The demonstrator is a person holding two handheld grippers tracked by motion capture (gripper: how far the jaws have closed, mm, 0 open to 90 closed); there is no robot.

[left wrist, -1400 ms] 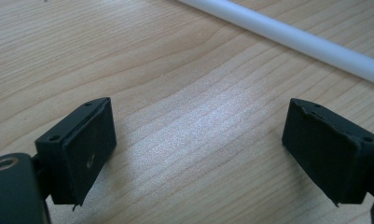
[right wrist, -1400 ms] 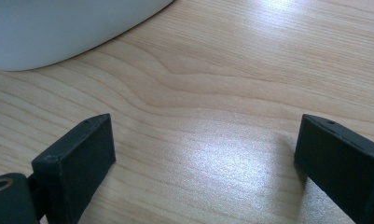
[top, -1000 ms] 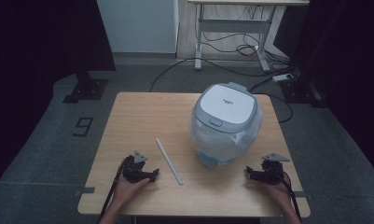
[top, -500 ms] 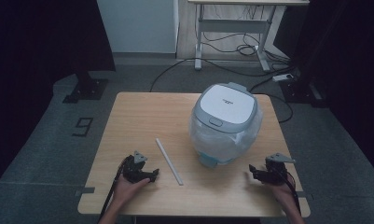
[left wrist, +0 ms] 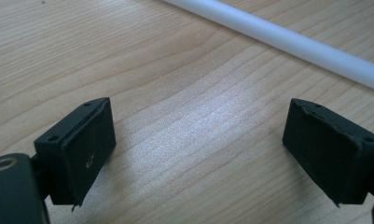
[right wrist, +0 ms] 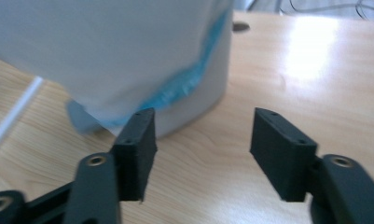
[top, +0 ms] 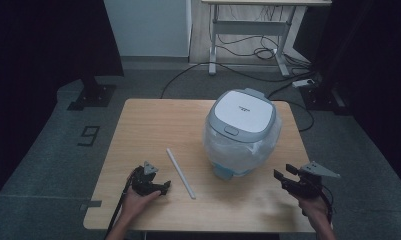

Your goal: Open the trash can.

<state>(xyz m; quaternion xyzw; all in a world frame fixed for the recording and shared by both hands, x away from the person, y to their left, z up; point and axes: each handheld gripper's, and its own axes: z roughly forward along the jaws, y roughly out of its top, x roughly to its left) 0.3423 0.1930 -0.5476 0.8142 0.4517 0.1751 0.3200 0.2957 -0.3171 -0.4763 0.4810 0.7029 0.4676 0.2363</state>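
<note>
A white and grey rice cooker (top: 242, 131) wrapped in a clear plastic bag stands on the right half of the wooden table (top: 153, 120). A thin white rod (top: 181, 173) lies flat to its left. My left gripper (top: 164, 187) rests low at the front left, open, with bare wood between its jaws (left wrist: 201, 149) and the rod (left wrist: 287, 42) just beyond. My right gripper (top: 283, 174) hovers at the front right, pointing at the cooker's base (right wrist: 128, 51). Its jaws (right wrist: 203, 144) have just been closing, still stand apart, and hold nothing.
The bag's blue edge bunches around the cooker's foot (top: 228, 172). Behind the table are a desk frame (top: 248, 35) and cables (top: 248, 55) on the grey floor. A black stand base (top: 90, 95) sits at the far left.
My right gripper has lifted off the table and its jaws have narrowed. The left gripper, the rod and the cooker have stayed put.
</note>
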